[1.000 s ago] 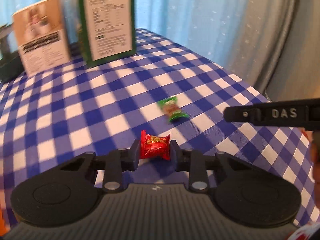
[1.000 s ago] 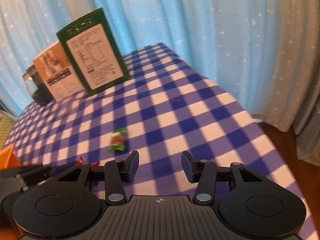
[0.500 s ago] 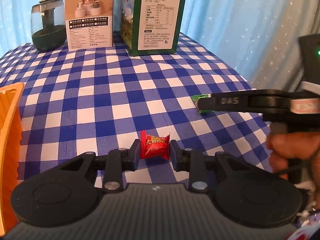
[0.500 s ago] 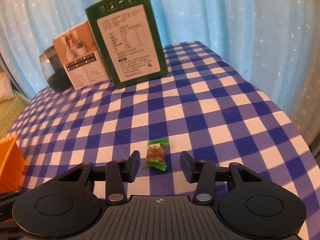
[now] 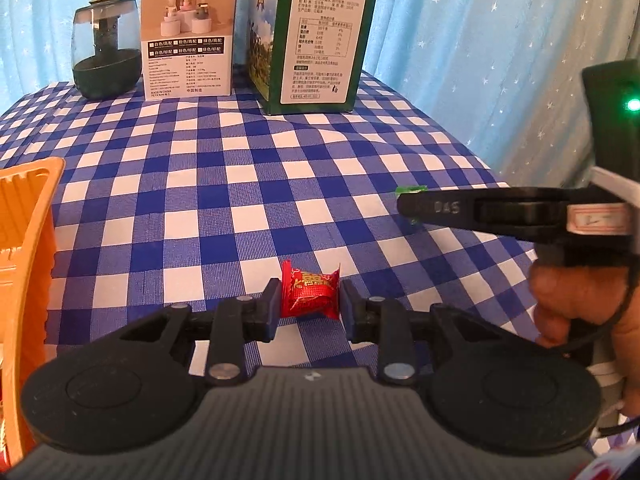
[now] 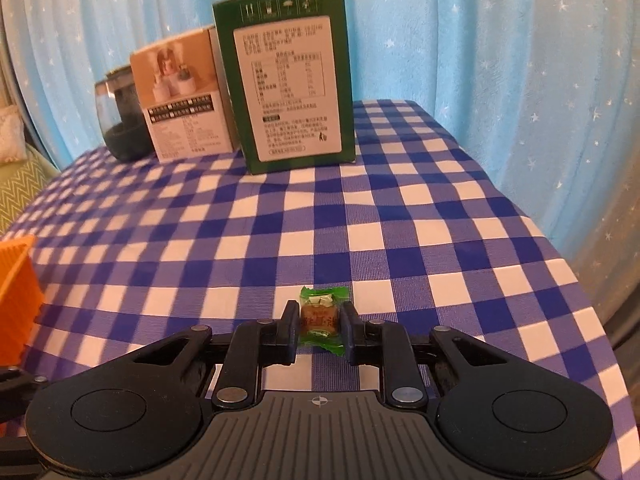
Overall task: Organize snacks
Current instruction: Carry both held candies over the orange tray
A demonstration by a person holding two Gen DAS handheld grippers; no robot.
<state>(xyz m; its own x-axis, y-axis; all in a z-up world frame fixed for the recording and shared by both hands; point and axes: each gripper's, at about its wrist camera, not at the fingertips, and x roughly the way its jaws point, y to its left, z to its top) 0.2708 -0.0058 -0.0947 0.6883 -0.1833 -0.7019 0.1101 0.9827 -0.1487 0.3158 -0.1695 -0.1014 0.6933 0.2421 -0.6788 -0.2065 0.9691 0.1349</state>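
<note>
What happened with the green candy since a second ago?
The right gripper slid over to the green candy and its jaws have just been closing; now they pinch it between them. The left gripper kept hold of the red candy all along. The boxes and the dark jar at the back of the checked tablecloth stayed where they were.

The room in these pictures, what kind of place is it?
Probably a room in a home, not a lab. A table wears a blue checked cloth, star-printed blue curtains hang behind it, and a cushioned seat shows at the left edge. Retail boxes stand at the back.
</note>
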